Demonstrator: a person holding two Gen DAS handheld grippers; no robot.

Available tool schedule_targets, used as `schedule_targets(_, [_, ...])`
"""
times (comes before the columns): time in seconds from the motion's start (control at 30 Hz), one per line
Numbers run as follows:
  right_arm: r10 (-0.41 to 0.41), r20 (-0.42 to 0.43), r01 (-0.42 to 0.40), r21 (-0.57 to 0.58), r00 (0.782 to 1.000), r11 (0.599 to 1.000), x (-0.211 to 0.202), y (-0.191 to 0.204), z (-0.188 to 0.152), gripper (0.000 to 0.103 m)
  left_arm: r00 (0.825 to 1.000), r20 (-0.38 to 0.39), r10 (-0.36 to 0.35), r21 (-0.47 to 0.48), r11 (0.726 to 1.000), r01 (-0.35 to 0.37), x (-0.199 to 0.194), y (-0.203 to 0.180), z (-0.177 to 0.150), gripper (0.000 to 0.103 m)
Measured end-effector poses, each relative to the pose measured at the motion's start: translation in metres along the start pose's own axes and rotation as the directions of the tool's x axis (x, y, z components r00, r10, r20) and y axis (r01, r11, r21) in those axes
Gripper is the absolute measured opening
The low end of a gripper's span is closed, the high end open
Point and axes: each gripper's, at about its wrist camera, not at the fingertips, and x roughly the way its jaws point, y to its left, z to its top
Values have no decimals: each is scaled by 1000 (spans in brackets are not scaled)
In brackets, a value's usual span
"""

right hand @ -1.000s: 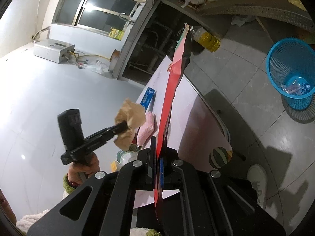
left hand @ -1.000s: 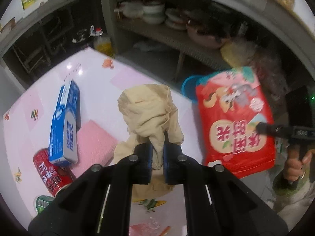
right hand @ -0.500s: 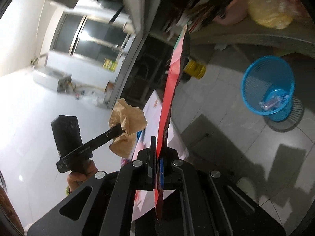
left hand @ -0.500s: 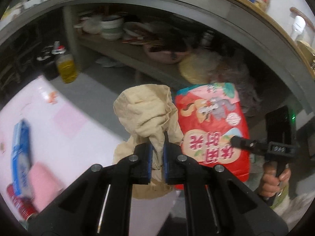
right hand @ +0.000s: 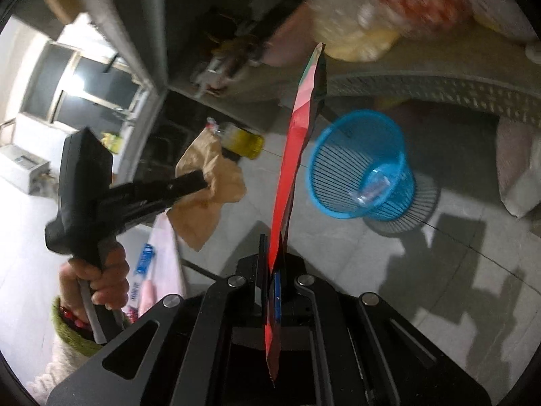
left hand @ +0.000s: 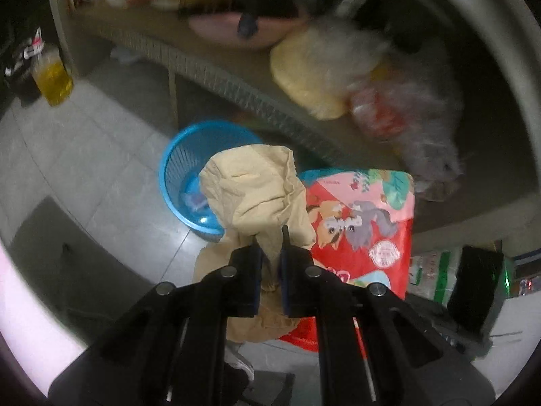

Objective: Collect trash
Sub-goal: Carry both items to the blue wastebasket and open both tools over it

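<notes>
left gripper point(left hand: 270, 237) clamped on crumpled brown paper point(left hand: 257, 189), bunched upward, above and just right of the blue basket point(left hand: 175, 169). right gripper point(right hand: 272, 257) pinched tight on red snack bag point(right hand: 294, 155), seen edge-on, long axis along the fingers, tip left of basket. cartoon animals on bag; writing unreadable. yellow oil bottle point(left hand: 54, 77) far left of basket; wicker shelf point(left hand: 236, 88) behind.

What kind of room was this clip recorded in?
Probably a home kitchen or utility room: a tiled floor, a blue mesh wastebasket, a bottle of yellow oil on the floor, and a low shelf crowded with bowls and bags.
</notes>
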Motion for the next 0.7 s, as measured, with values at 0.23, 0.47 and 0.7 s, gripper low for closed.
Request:
schedule_targets(0.23, [-65, -29, 65, 9, 997, 998, 44, -21, 18, 3, 991, -124, 48, -65, 996, -56, 81, 21, 38, 10])
schedule_targets(0.47, [-67, -50, 70, 67, 997, 995, 105, -35, 50, 3, 983, -176, 53, -152, 985, -80, 130, 50, 68, 10])
schedule_targets(0.7, [-96, -17, 98, 189, 995, 977, 176, -71, 68, 30, 985, -136, 109, -187, 973, -134, 145, 65, 93, 62])
